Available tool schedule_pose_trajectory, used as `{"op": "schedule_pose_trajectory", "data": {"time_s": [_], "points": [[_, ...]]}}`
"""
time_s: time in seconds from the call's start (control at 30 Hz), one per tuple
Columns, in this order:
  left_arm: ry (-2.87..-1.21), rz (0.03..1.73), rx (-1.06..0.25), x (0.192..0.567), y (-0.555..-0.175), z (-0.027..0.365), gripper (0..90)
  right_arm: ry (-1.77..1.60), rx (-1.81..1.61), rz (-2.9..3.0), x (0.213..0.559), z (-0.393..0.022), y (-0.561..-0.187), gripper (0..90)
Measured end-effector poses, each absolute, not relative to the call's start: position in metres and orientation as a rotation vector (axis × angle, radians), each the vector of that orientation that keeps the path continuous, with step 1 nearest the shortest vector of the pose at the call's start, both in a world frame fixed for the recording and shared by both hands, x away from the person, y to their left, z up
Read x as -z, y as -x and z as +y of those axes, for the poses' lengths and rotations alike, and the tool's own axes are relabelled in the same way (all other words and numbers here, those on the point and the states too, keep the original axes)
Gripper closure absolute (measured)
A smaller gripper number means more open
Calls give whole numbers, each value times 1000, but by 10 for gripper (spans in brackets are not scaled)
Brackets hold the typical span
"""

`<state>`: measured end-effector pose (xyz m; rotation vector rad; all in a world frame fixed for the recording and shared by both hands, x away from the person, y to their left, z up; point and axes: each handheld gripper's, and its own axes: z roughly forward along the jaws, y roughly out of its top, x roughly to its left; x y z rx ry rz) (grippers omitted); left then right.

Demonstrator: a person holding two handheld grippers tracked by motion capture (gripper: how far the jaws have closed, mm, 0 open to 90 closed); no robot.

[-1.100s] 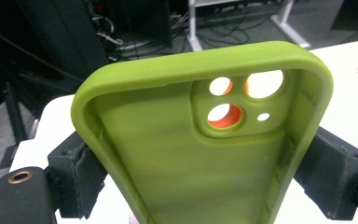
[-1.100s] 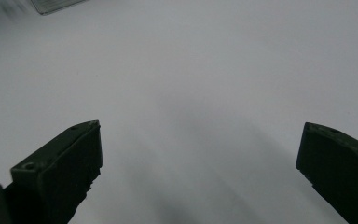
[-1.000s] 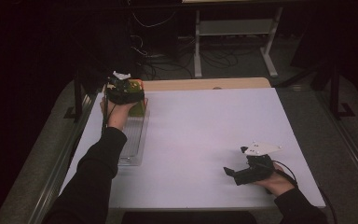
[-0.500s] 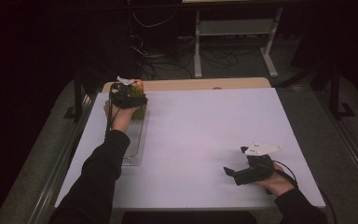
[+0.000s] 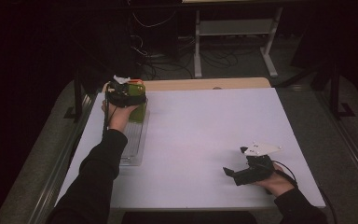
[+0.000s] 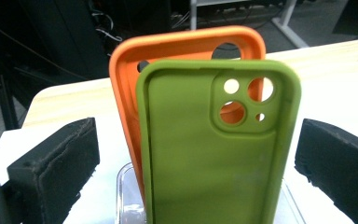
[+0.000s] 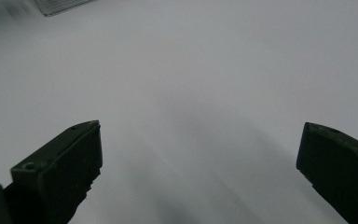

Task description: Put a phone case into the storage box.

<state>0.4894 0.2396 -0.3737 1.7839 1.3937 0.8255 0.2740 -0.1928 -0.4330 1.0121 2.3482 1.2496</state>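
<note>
In my left gripper view, my left gripper (image 6: 193,163) has just been opening; its jaws stand wide, clear of the green phone case (image 6: 216,149) upright at frame centre in a clear rack (image 6: 127,196), an orange phone case (image 6: 168,51) just behind. At lower right of the high view, my right gripper (image 5: 229,173) gapes empty over the white table (image 5: 205,126).
</note>
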Motion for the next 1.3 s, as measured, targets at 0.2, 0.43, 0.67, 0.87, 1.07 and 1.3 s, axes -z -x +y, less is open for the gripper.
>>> {"op": "schedule_pose_trajectory", "data": {"time_s": [0.2, 0.43, 0.67, 0.87, 1.07, 1.3], "points": [[-1808, 1333, -747, 362, -482, 245, 0, -1014, -1252, 2350, 433, -192, -274, 0], [-1837, 1223, -620, 348, -464, 248, 0, -1010, -1252, 2351, 433, -192, -274, 0], [-1882, 1090, -527, 337, -440, 247, 0, -1005, -1252, 2361, 433, -190, -273, 0], [-1917, 1009, -491, 335, -422, 243, 0, -1003, -1254, 2356, 432, -190, -273, 0], [-1939, 946, -456, 333, -407, 240, 0, -1001, -1254, 2363, 432, -189, -273, 0], [-1973, 878, -406, 335, -383, 237, 0, -983, -1268, 2360, 429, -190, -274, 0]]}}
